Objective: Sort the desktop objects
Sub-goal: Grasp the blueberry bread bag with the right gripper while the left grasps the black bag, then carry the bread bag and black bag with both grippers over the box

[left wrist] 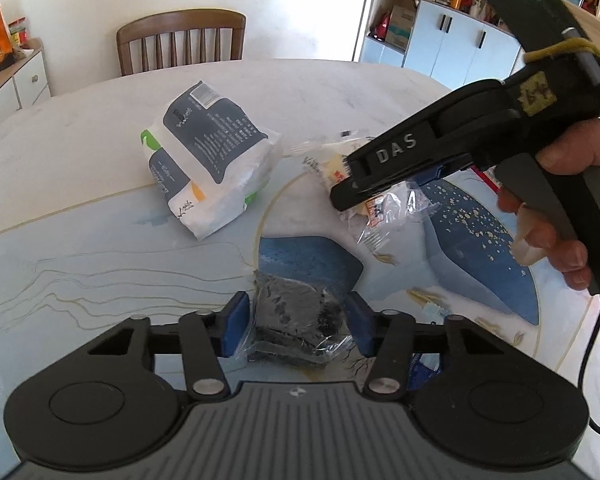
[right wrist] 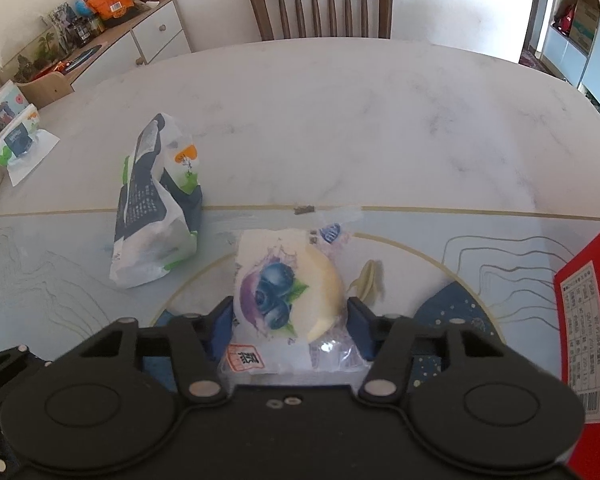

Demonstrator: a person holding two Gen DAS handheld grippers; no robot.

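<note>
Between my left gripper (left wrist: 296, 322) fingers sits the gripped dark wrapped snack (left wrist: 296, 320), while my right gripper (right wrist: 290, 320) clamps the blueberry bun (right wrist: 288, 280), tissue pack (right wrist: 156, 208) far-left on the table (right wrist: 340, 120).

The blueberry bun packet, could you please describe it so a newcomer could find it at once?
On the dining table, look inside the gold ring on the blue mat. The blueberry bun packet sits between the right tool fingers. Unlike the tall white-and-navy bag beside it, it is clear, showing a pale bun and printed blueberries.
</note>
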